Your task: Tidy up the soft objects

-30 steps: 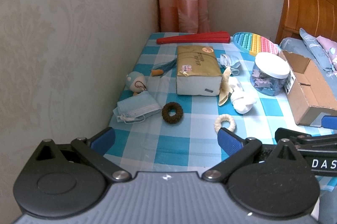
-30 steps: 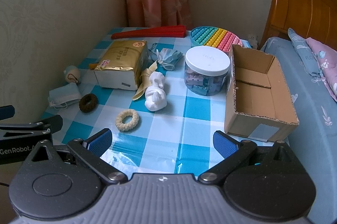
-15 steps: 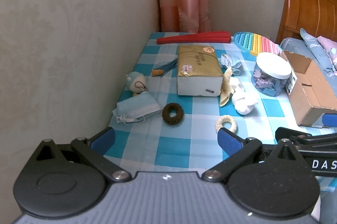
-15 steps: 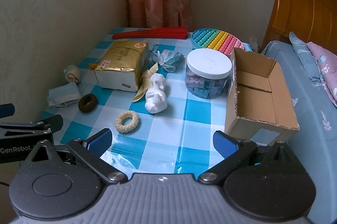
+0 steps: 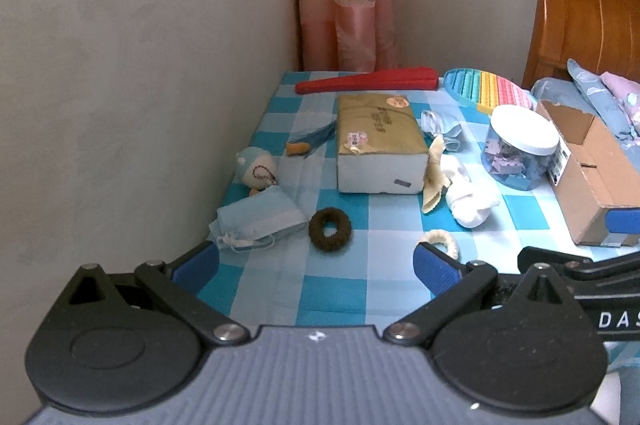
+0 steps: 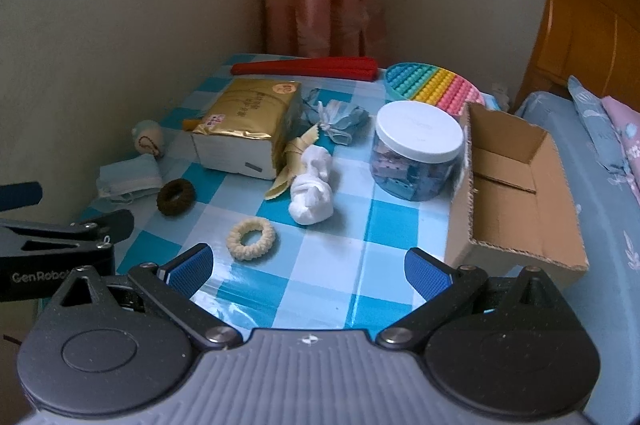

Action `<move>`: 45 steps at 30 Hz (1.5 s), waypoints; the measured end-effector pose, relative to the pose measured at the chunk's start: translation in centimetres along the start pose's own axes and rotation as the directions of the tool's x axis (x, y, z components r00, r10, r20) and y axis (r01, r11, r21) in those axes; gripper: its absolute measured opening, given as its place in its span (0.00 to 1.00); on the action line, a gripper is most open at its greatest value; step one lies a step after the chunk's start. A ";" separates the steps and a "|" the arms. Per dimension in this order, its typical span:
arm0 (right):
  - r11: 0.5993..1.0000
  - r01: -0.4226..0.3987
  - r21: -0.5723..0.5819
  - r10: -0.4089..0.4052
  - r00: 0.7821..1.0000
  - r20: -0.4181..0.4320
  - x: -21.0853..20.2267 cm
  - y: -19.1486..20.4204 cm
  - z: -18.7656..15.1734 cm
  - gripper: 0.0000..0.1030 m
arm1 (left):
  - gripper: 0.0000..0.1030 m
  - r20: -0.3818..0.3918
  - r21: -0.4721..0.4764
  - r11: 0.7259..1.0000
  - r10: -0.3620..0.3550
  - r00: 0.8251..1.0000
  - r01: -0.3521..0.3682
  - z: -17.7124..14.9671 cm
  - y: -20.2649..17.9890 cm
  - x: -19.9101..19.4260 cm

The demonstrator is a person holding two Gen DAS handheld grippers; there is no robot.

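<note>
Left tool (image 5: 316,267) has its two blue fingers spread wide, with nothing between them, low over the near edge of the table (image 5: 340,289) with its blue and white checked cloth. Just past the fingers lies a dark brown hair ring (image 5: 330,229). Beside it, by the wall, sits a folded blue face mask (image 5: 258,219), and a small round plush toy (image 5: 256,167) is just behind that. A cream hair ring (image 5: 440,239) peeks out by the right finger. A rolled white sock (image 5: 470,201) lies near a gold tissue pack (image 5: 378,141).

Right tool (image 6: 308,271) is spread wide too and holds nothing. The cream hair ring (image 6: 251,239) lies just ahead of its left finger. The white sock (image 6: 312,191) is farther back, touching a yellow cloth strip (image 6: 292,161). The brown ring (image 6: 175,197) and mask (image 6: 128,179) are off to the left. An open cardboard box (image 6: 516,193) stands at the right, beside a clear jar with a white lid (image 6: 418,151).
</note>
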State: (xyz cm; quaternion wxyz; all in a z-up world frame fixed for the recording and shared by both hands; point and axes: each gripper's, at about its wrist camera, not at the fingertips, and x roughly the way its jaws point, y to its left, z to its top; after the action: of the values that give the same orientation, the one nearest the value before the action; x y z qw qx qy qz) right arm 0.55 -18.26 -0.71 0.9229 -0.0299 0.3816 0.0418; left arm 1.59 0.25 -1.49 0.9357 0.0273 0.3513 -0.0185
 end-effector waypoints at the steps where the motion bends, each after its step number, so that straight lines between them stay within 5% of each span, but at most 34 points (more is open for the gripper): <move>1: 1.000 -0.004 -0.005 0.004 1.000 0.002 0.2 0.1 0.0 1.00 | 1.00 -0.005 -0.007 1.000 -0.003 1.000 0.003 0.0 0.1 0.2; 16: 0.996 -0.061 -0.072 0.058 0.997 -0.052 5.4 -0.4 -1.3 1.00 | 1.00 -0.003 -0.036 0.999 -0.040 0.999 0.040 -2.2 2.0 4.2; 38: 0.974 -0.157 -0.164 0.145 0.986 -0.083 11.4 2.6 -1.7 1.00 | 1.00 -0.077 -0.099 0.995 0.002 0.997 -0.009 -2.9 4.9 7.2; 45: 0.964 -0.182 -0.196 0.176 0.983 -0.047 11.9 3.0 -1.2 0.90 | 1.00 -0.080 -0.075 0.997 0.013 0.997 -0.019 -2.9 4.6 7.6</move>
State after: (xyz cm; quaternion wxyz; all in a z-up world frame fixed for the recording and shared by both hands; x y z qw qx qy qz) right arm 7.75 -14.72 -10.03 0.9020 -0.0883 0.3900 0.1627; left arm 5.64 4.87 -8.49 0.9214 -0.0047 0.3886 0.0036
